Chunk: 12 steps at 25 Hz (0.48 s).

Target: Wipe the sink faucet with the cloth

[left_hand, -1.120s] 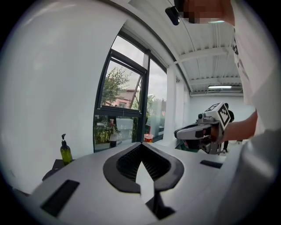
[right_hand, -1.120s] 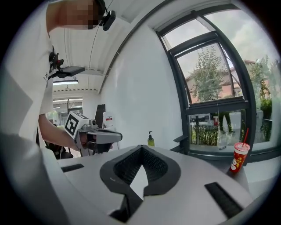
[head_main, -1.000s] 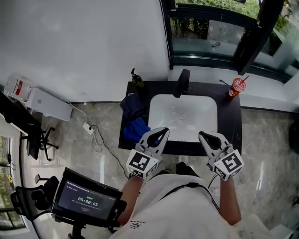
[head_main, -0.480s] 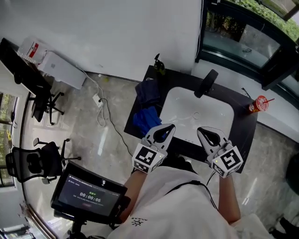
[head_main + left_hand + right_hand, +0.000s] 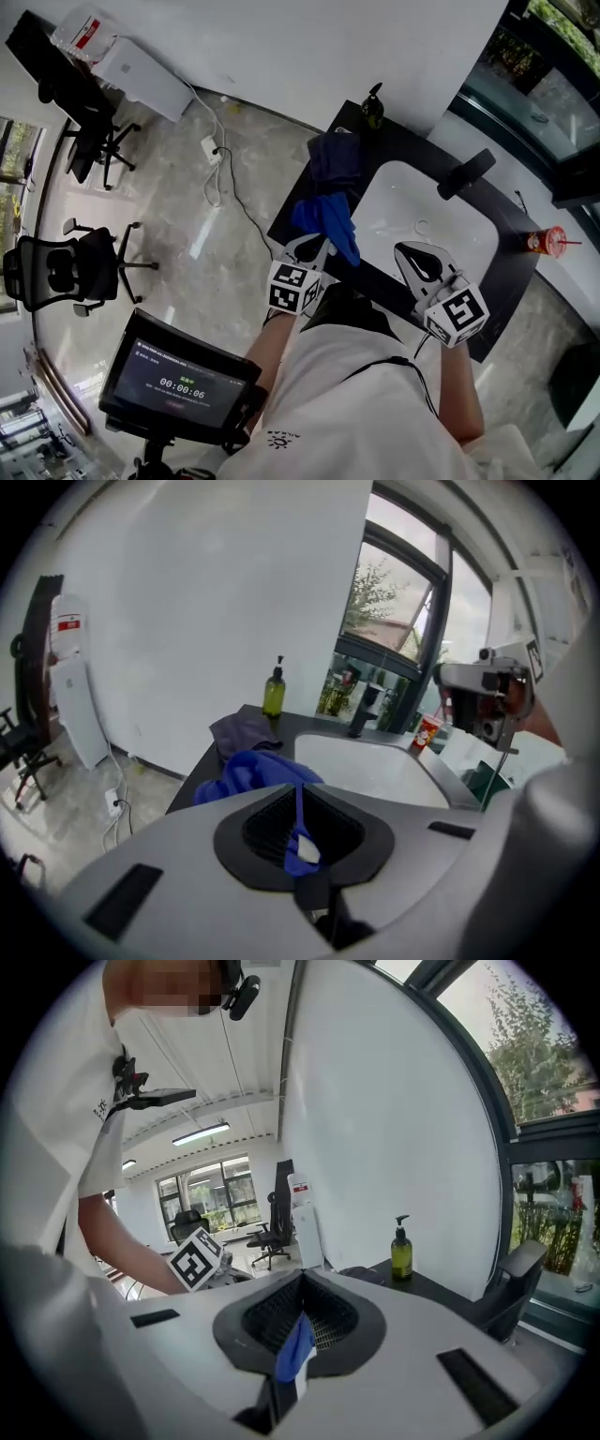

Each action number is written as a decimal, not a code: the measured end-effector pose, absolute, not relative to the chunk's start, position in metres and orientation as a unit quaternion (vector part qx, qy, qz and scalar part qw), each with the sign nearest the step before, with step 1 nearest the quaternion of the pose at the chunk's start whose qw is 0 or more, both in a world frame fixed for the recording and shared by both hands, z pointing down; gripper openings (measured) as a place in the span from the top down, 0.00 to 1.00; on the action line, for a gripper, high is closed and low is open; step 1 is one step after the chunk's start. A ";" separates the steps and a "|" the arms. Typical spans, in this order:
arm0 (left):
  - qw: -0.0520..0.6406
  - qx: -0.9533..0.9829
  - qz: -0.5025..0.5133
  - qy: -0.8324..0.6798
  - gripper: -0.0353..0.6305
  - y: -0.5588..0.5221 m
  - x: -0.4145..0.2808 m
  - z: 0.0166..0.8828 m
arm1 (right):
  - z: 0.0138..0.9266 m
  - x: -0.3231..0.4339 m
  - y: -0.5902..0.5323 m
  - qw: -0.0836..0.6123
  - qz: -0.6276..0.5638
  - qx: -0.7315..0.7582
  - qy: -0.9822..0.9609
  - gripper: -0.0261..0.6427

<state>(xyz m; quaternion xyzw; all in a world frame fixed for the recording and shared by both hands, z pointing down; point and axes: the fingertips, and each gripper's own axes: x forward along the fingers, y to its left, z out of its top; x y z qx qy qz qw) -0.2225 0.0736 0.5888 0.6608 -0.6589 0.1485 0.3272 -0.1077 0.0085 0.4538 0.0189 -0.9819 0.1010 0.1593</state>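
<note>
Left gripper [image 5: 298,792]: jaws pressed together, empty, tips just short of the cloth [image 5: 246,772] on the counter [image 5: 302,726], probably lining up the pick. Right gripper [image 5: 302,1288]: jaws closed too, empty. Faucet [image 5: 358,716] waits beyond, past the sink [image 5: 375,766].

Green soap bottle [image 5: 373,105], red cup [image 5: 547,241], black office chair [image 5: 66,267], timer screen [image 5: 178,382], white power strip [image 5: 210,148] on marble floor [image 5: 178,225]
</note>
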 end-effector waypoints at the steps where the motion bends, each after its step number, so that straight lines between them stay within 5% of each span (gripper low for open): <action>1: 0.334 0.651 0.148 -0.665 0.94 0.071 -0.231 0.598 | 0.460 -0.113 0.006 0.163 0.103 0.014 -0.981 0.96; 8: 0.350 0.616 0.159 -0.687 0.56 0.058 -0.254 0.609 | 0.464 -0.124 -0.003 0.170 0.107 0.007 -0.980 0.96; 12: 0.381 0.607 0.179 -0.674 0.48 0.053 -0.255 0.626 | 0.468 -0.122 -0.017 0.173 0.110 0.013 -0.979 0.96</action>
